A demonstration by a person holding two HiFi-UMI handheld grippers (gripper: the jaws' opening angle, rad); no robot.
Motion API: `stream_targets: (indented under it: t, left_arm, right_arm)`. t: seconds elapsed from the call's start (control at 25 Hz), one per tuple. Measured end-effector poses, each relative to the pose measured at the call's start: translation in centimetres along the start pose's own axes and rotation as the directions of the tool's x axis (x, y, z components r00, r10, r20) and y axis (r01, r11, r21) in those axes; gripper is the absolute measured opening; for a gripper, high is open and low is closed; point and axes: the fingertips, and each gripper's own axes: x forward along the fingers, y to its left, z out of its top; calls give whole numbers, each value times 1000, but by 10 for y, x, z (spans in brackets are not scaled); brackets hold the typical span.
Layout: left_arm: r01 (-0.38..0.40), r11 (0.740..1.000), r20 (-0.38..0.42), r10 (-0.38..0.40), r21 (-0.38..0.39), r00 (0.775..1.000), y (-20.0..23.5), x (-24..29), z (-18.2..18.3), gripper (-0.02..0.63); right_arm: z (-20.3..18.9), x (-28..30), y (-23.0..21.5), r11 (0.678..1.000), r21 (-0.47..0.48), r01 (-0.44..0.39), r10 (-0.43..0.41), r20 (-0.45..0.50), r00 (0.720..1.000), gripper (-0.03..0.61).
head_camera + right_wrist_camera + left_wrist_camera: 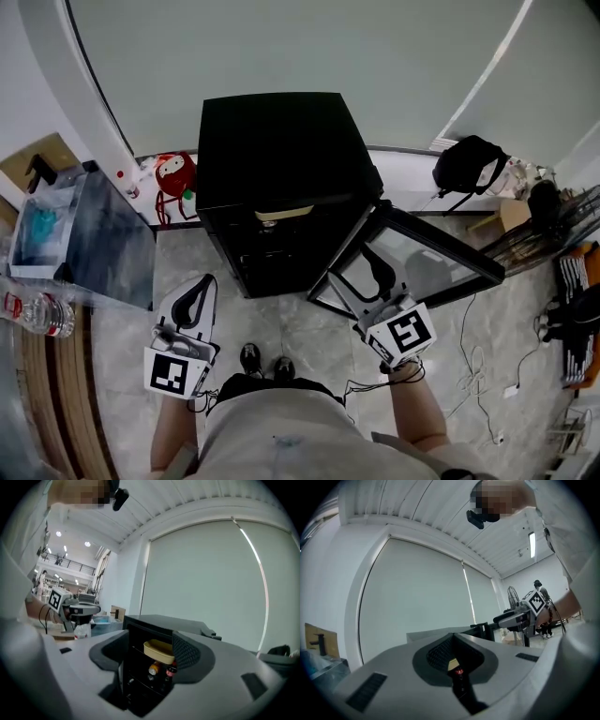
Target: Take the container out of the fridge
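A black mini fridge (272,150) stands on the floor ahead of me with its glass door (412,253) swung open to the right. On its top shelf sits a shallow yellow container (281,214) (159,651), with bottles (153,669) on the shelf below. My right gripper (375,265) (149,656) is open, held short of the fridge (150,620) by the open door, with nothing between its fingers. My left gripper (208,281) (454,660) hangs lower left of the fridge, jaws together and holding nothing. Only a sliver of the container shows past its tips.
A table at the left carries a clear plastic box (42,230) and a water bottle (37,314). A red bag (173,173) leans beside the fridge. At the right are a black bag (469,164), stacked items and cables (478,375) on the floor.
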Motion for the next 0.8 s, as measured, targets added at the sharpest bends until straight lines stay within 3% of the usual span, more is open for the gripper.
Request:
stream_targets:
  t: [0.12, 0.28, 0.52, 0.8]
  left_arm:
    - [9, 1000, 2, -9, 8, 1000, 6, 7, -3, 5]
    - [38, 999, -29, -37, 12, 999, 9, 13, -10, 5]
    - [46, 999, -71, -47, -17, 996, 14, 15, -23, 5]
    - [22, 999, -93, -24, -29, 995, 26, 9, -34, 5]
  right_arm:
    - [-6, 12, 0, 990, -141, -3, -7, -71, 997, 278]
    - [-15, 30, 3, 940, -340, -35, -28, -177, 984, 278]
    - [-30, 59, 10, 819, -568, -82, -75, -248, 966, 278]
    - [-65, 115, 27, 662, -719, -213, -65, -338, 939, 276]
